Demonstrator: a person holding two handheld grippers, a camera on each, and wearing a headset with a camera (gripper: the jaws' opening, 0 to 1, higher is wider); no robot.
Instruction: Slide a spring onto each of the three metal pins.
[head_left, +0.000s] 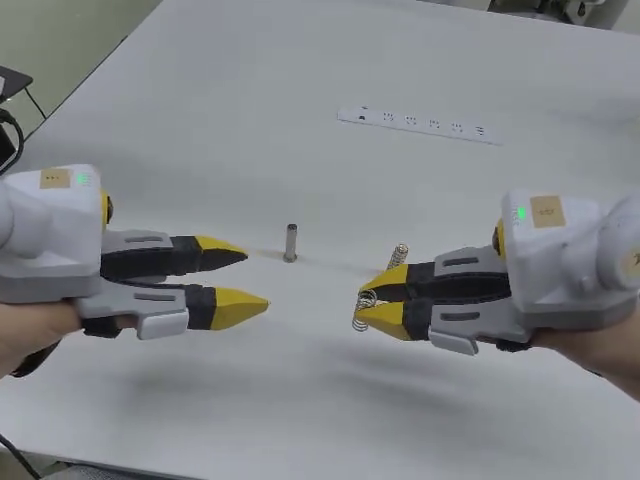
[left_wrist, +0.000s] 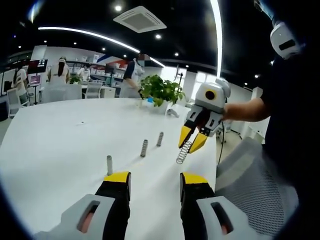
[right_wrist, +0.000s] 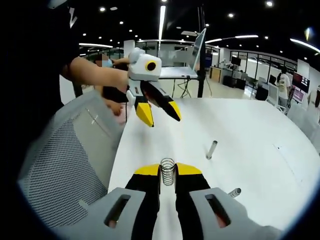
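Observation:
A bare metal pin stands upright on the white table, also seen as a pin and a pin. Two other pins carry springs, one pin beside another pin; one such sprung pin shows just behind the right gripper. My right gripper is shut on a loose spring, held upright at its tips just above the table. My left gripper is open and holds nothing, to the left of the bare pin.
A white power strip lies farther back on the table. A grey mesh chair stands at the table's near edge. A potted plant and people are far off in the room.

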